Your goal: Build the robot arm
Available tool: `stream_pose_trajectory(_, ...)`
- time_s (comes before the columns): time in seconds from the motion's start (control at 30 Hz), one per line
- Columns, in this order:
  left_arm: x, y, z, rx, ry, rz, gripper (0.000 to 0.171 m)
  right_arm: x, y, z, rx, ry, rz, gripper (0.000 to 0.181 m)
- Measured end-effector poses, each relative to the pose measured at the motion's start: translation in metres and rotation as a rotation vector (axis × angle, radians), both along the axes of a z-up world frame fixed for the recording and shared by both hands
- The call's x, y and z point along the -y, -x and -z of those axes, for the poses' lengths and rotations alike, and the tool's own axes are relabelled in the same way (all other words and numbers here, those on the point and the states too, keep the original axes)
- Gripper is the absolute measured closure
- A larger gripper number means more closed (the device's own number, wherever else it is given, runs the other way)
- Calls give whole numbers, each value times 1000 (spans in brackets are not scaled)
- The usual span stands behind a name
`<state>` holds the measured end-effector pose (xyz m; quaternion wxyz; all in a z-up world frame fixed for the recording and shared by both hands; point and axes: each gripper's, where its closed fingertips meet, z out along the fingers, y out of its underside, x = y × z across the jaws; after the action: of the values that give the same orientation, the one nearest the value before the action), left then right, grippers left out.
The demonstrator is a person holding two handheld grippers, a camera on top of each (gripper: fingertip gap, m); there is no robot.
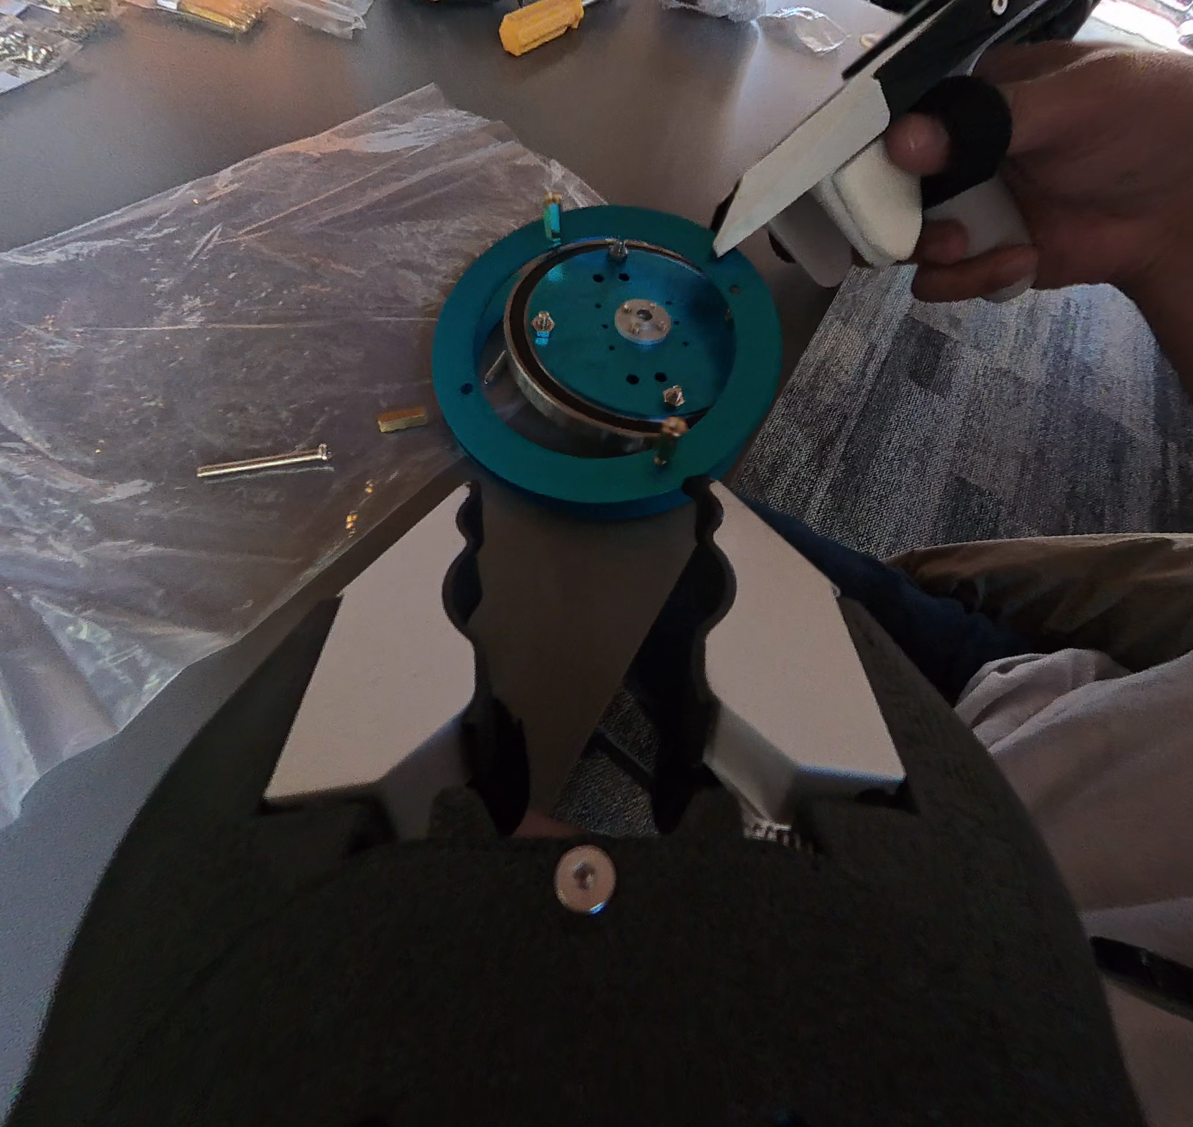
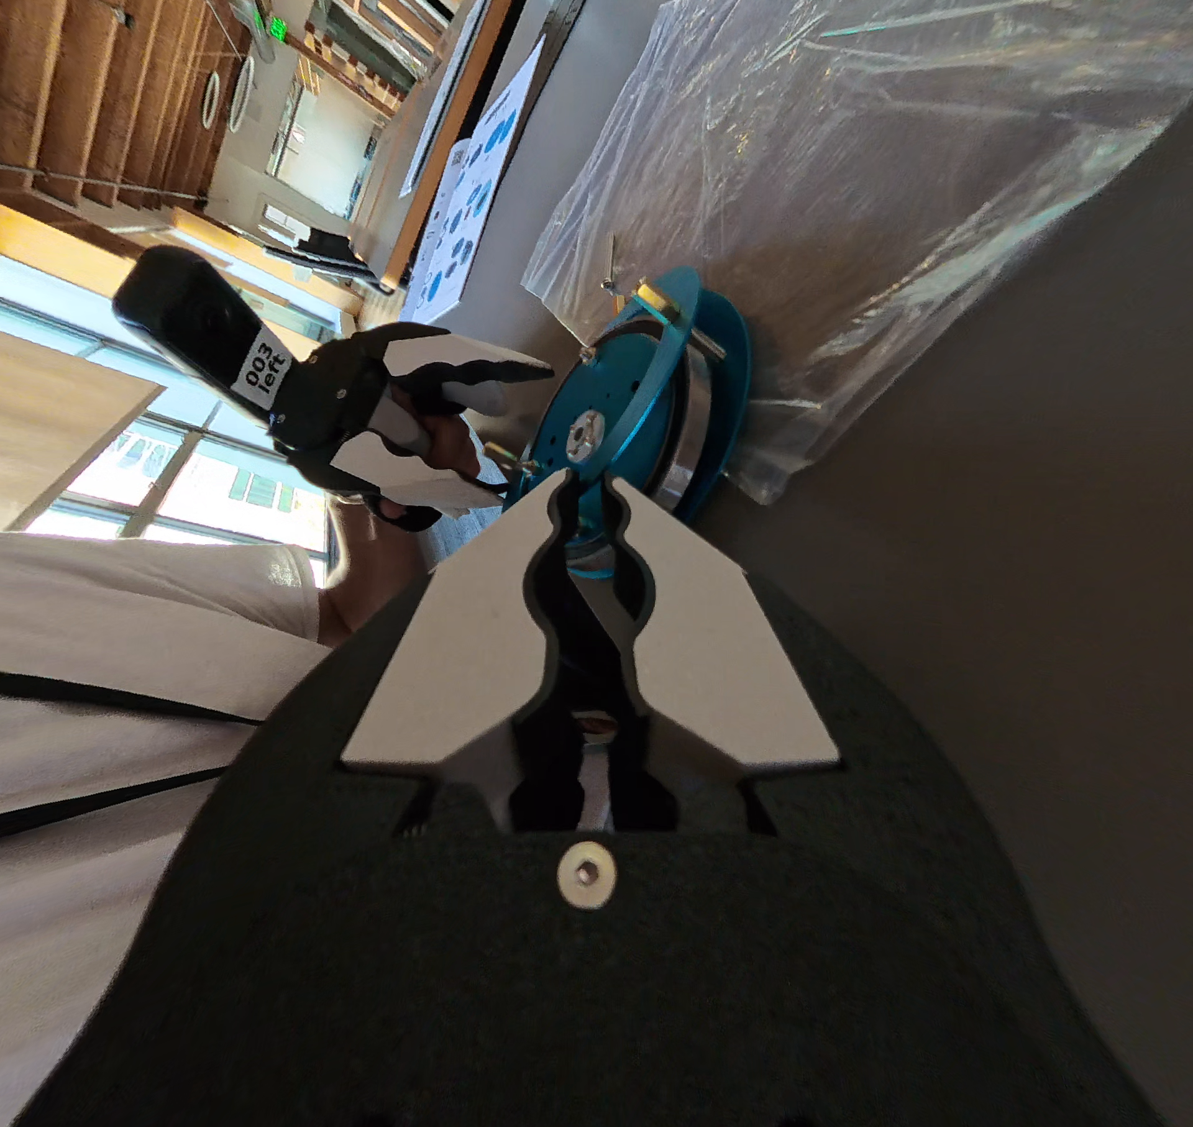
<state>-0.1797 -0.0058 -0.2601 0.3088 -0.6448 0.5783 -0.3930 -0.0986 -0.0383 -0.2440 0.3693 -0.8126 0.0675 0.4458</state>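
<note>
A round teal metal assembly (image 1: 607, 354) with brass standoffs is seen on the grey counter (image 1: 645, 95), just ahead of the wide-open, empty jaws of the left gripper (image 1: 584, 489). The right gripper (image 2: 584, 476) has its jaws nearly closed at the ring's rim, whether gripping it cannot be told. Crinkled clear plastic (image 1: 226, 321) lies left of the left jaws; only that view shows a yellow-handled screwdriver (image 1: 549, 18).

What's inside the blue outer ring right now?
Inside the blue outer ring sits a blue perforated disc with a silver hub, brass standoffs, and a curved metal band around it. Whatever lies beneath the disc is hidden.
</note>
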Motion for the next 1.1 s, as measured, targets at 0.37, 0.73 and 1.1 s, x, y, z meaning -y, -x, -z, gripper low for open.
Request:
stream_pose_trajectory(0.37, 13, -16, -5, 32, 27, 65, 105, 20, -12, 4, -4, 15, 66, 176)
stream_pose_trajectory(0.73, 11, -17, -11, 64, 68, 79, 105, 13, -30, 11, 162, -9, 131, 163)
stream_pose_trajectory(1.1, 13, -18, -7, 62, 55, 52, 105, 1, -29, 14, 146, -11, 108, 173)
